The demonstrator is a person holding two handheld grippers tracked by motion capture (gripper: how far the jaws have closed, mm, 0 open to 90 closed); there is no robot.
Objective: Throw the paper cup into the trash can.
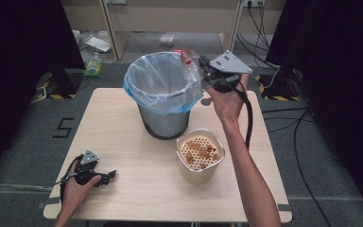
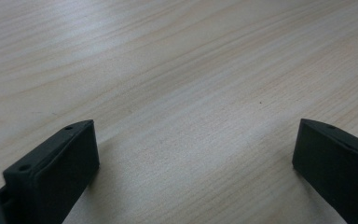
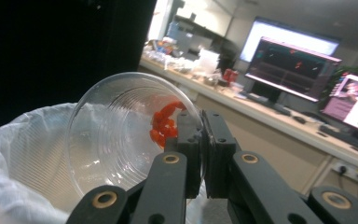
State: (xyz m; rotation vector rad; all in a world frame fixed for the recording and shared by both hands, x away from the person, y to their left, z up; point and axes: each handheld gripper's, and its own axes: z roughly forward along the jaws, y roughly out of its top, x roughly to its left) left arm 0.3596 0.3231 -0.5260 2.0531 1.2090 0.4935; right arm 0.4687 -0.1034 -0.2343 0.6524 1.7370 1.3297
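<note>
One lined bin [image 1: 163,94] and one strainer tub [image 1: 200,156] on the worktop [image 1: 127,142]. Right hand-held gripper [image 3: 200,135] pinches one clear cup [image 3: 116,149]; left hand-held gripper [image 2: 191,154] gapes wide, near left.

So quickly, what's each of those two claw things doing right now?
Left gripper: open, holding nothing, low over the wooden table.
Right gripper: closed on the rim of a clear plastic cup, tilted at the lined trash bin.
</note>
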